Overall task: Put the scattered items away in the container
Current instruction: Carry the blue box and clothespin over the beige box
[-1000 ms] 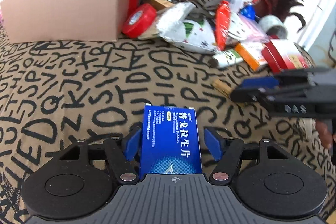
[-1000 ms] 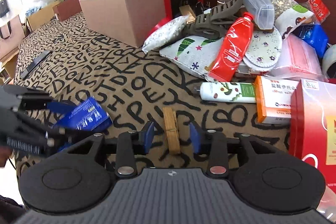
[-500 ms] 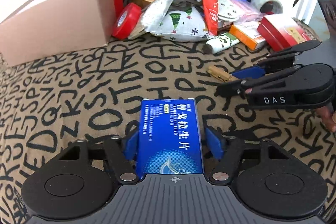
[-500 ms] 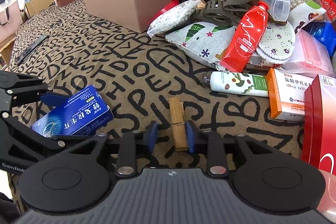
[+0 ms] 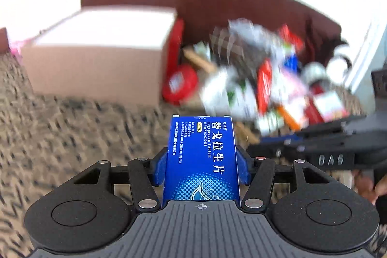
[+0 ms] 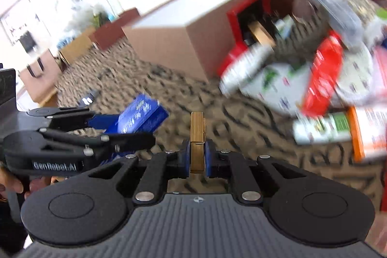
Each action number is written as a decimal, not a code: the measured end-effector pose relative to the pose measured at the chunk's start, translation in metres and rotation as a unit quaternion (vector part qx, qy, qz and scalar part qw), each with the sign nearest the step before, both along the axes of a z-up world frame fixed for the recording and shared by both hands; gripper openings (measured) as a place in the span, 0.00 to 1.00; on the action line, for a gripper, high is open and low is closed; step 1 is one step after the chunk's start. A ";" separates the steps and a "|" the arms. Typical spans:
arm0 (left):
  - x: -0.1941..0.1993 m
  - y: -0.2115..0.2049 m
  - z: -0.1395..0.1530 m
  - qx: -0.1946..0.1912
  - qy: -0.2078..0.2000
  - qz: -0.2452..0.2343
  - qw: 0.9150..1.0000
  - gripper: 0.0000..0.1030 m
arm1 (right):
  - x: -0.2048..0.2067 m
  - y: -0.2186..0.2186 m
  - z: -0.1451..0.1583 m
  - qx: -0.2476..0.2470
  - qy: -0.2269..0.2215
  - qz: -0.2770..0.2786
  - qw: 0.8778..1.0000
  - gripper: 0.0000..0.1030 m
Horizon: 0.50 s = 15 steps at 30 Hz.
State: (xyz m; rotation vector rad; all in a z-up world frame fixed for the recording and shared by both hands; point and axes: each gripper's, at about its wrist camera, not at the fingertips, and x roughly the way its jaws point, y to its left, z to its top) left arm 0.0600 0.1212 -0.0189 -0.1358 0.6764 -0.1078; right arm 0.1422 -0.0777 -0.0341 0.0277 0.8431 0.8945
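**Both grippers loaded above the lettered cloth**

Between the blue pads of the left gripper (image 5: 200,168) sits a glossy rectangular blue tablet box (image 5: 200,161), clamped flat-sided. Ahead and left of those jaws stands the open matte cardboard box (image 5: 96,57). Right gripper (image 6: 197,156) pinches a slim wooden clothespin (image 6: 197,134) upright, over patterned fabric (image 6: 241,127).

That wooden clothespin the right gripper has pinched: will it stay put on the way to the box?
Probably. The clothespin is stiff, likely light wood, so it should not sag. The right gripper clamps only its lower end, leaving most projecting forward, so it may pivot. Its smooth flat sides might slip under a jolt.
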 end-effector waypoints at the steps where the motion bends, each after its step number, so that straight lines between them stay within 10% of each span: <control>1: 0.004 0.007 0.011 0.001 -0.013 0.004 1.000 0.56 | 0.005 0.006 0.009 0.004 -0.004 0.005 1.000 0.13; 7: 0.044 0.054 0.071 0.002 -0.076 0.040 0.996 0.56 | 0.041 0.057 0.068 0.028 -0.044 0.013 0.999 0.13; 15: 0.148 0.132 0.090 -0.016 -0.061 0.100 0.993 0.56 | 0.124 0.147 0.090 -0.001 -0.018 -0.017 1.000 0.13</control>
